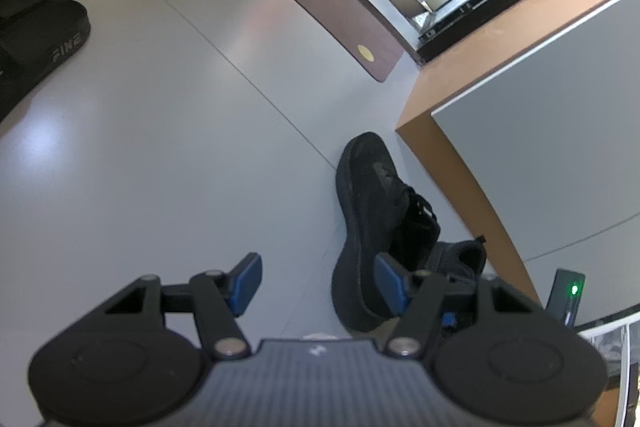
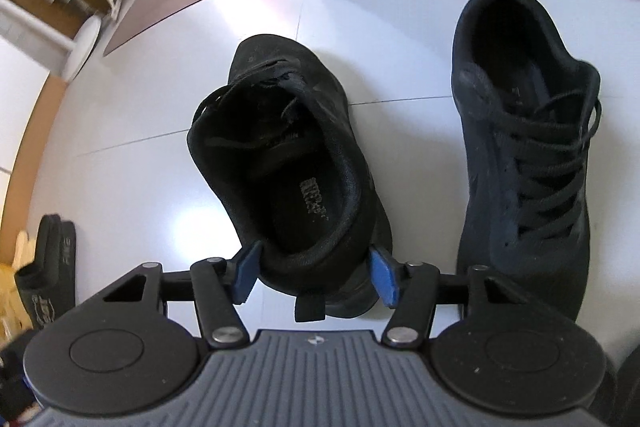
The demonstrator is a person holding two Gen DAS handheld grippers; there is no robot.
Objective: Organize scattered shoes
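Two black sneakers lie on the white floor (image 2: 140,155), the nearer sneaker (image 2: 288,155) with its heel collar between the right gripper's (image 2: 314,275) blue pads, clamped about the heel; its mate (image 2: 528,155) sits just beside. A firm, centred squeeze should prevent tipping on lift. Left gripper (image 1: 316,283) hovers with jaws apart, empty.

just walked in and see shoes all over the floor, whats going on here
A person is tidying shoes with two handheld claws. The right claw straddles the heel of a black sneaker, its blue pads at the collar. A second black sneaker stands beside it, facing the other way. The left claw hangs open and empty. Black slides sit farther off.
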